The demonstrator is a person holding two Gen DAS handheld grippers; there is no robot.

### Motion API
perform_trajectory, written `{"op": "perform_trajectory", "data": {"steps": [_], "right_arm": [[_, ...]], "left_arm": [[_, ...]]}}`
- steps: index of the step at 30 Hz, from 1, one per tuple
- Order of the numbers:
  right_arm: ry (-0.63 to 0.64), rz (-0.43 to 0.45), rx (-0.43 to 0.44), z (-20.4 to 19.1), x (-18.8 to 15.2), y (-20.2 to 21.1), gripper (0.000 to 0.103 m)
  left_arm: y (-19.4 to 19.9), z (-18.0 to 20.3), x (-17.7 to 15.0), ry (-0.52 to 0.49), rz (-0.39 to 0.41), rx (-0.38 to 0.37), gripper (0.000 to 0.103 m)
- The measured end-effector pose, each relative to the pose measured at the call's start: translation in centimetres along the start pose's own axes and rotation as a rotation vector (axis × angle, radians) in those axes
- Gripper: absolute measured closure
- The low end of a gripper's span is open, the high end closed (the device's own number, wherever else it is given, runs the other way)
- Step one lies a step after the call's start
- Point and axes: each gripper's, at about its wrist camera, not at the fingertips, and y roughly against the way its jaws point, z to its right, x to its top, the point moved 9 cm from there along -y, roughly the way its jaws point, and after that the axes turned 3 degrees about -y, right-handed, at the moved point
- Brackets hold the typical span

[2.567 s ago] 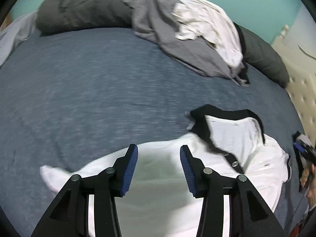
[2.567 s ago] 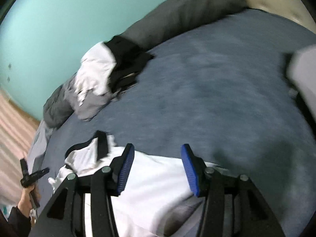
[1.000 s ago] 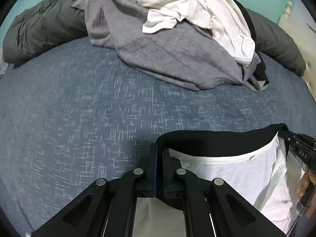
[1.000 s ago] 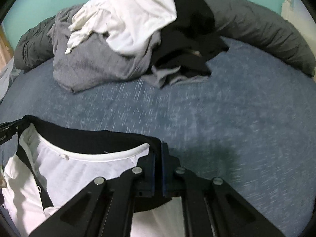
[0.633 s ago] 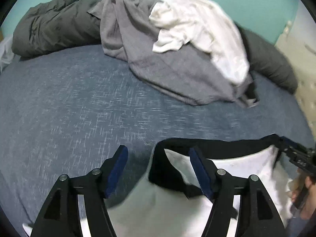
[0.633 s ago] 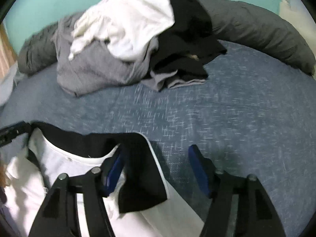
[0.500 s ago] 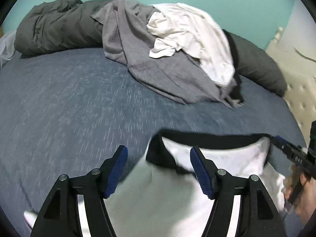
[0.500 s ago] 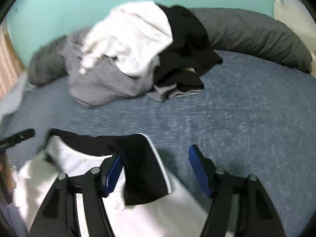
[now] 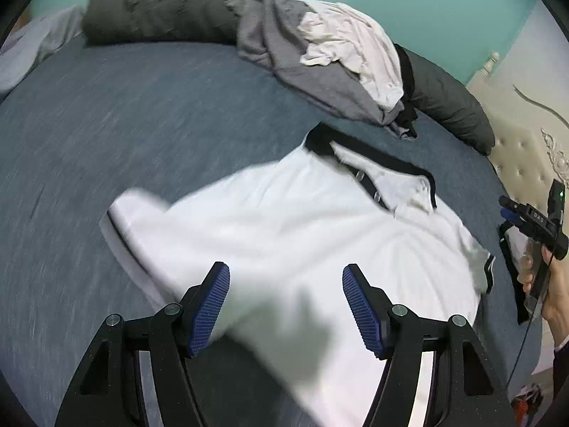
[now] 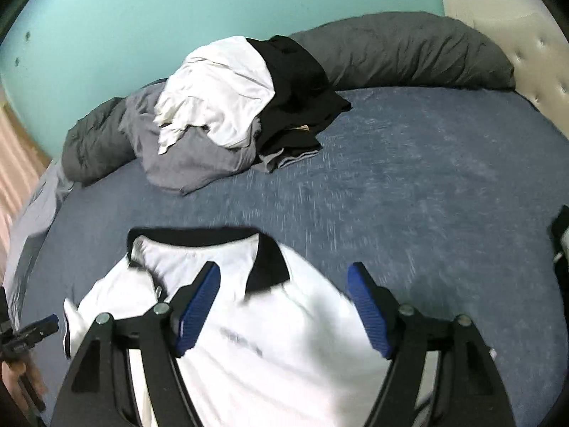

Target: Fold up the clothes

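Left wrist view. My left gripper [image 9: 286,304] hangs above the bed with its jaws spread wide; they have just been opening, and nothing is pinched between the blue pads [image 9: 209,306]. The white polo shirt [image 9: 302,227] lies flat on the blue-grey bed cover [image 9: 124,124] directly beneath and ahead of the fingers, apart from them. Its black collar [image 9: 370,160] points away from me, toward the far right; one short sleeve with a dark stripe [image 9: 122,224] reaches out ahead and to the left of the left finger. Far ahead, a pile of unfolded clothes [image 9: 320,60], grey under white, rests against a dark grey bolster [image 9: 160,7]. At the right edge my right hand [image 9: 547,284] grips the other tool, beside the shirt's right sleeve.

Right wrist view. My right gripper [image 10: 284,306] is likewise spread, its jaws having just been opening, with nothing pressed between the pads [image 10: 370,316]. The shirt [image 10: 284,338] lies below them, collar [image 10: 213,235] just ahead and left of the fingers, one black collar flap [image 10: 268,267] turned toward the gap. Grey lettering on the chest is blurred beyond reading. The clothes pile [image 10: 227,117] sits well ahead, left of centre, white and black over grey, against the bolster [image 10: 409,53]. The tip of my left tool [image 10: 33,327] shows at the lower left edge.
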Motion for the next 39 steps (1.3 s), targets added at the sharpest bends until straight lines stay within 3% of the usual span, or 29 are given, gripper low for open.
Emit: {"op": "perform_trajectory", "data": {"steps": [4,9,16,21,23,30,39], "right_arm": [[-0.076,-0.031,0.022,1.8,-3.5,2.4,0.028],[-0.110,-0.115,0.109,1.8,-11.5,5.9,0.028],[-0.146,-0.241,0.228,-0.4,-23.0,9.5,0.028],[-0.157,-0.314,0.322,-3.4,-29.2,11.2,0.028],[-0.136,-0.334,0.336,-4.4,-30.8,11.8,0.030],[-0.130,-0.358,0.355,-5.7,-34.9,14.4,0.034],[-0.205,-0.302,0.318,-3.2,-34.5,17.5,0.034]], "left_arm": [[2.2,-1.7,-4.6,0.066,0.001,-0.009,0.032],[3.8,-1.2,-10.6,0.086,-0.038,-0.075,0.032],[5.0,3.5,-17.2,0.027,-0.129,-0.172,0.034],[5.3,7.9,-21.7,-0.034,-0.189,-0.223,0.045],[5.2,9.1,-23.2,-0.043,-0.214,-0.234,0.050],[6.0,12.1,-26.8,-0.065,-0.257,-0.271,0.052],[5.9,14.6,-31.2,-0.082,-0.323,-0.299,0.052]]}}
